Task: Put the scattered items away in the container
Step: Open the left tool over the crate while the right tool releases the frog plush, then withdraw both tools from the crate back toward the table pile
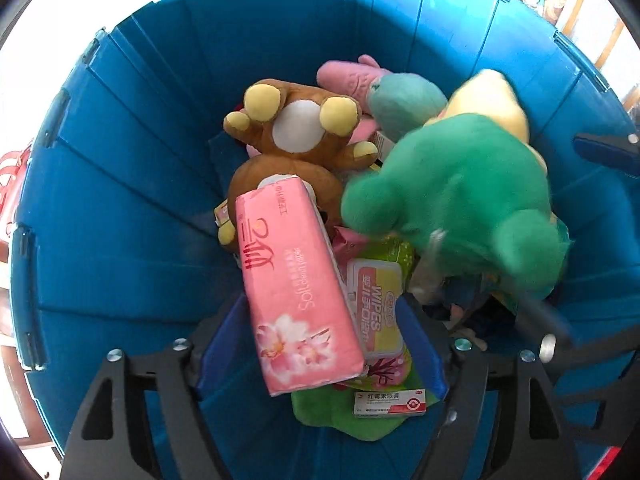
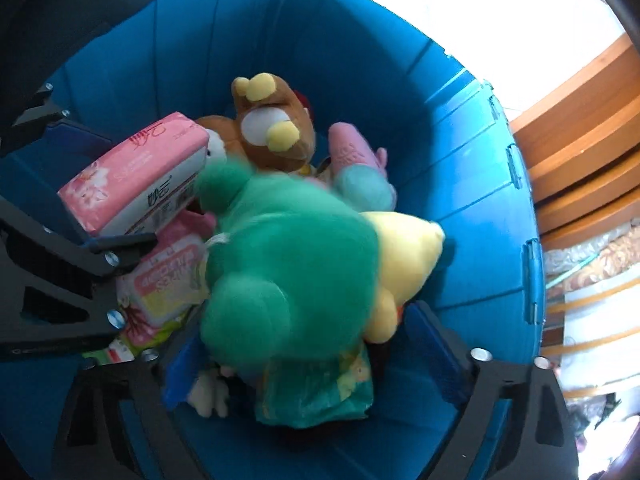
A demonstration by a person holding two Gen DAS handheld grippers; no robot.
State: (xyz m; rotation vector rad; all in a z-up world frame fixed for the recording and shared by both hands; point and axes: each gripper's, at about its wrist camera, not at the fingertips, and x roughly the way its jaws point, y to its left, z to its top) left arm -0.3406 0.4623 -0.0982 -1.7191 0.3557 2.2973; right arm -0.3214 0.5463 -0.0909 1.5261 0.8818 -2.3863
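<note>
I look down into a deep blue container (image 1: 120, 200) (image 2: 460, 152). A pink tissue pack (image 1: 296, 288) (image 2: 132, 176) stands tilted between the jaws of my left gripper (image 1: 322, 332); there is a gap at its right pad, so the jaws are open. A green and yellow plush (image 2: 288, 260) (image 1: 460, 192), blurred, sits between the wide-open jaws of my right gripper (image 2: 304, 344), and the pads do not press on it. Below lie a brown bear plush (image 1: 300, 132), a pink plush (image 1: 348, 76), a wipes pack (image 1: 376, 300) and a small ointment box (image 1: 390, 402).
A green packet (image 2: 316, 392) and a green cloth (image 1: 332, 412) lie on the container's bottom. The container's ribbed walls close in on all sides. Wooden furniture (image 2: 580, 140) stands outside to the right, with bright floor beyond the rim.
</note>
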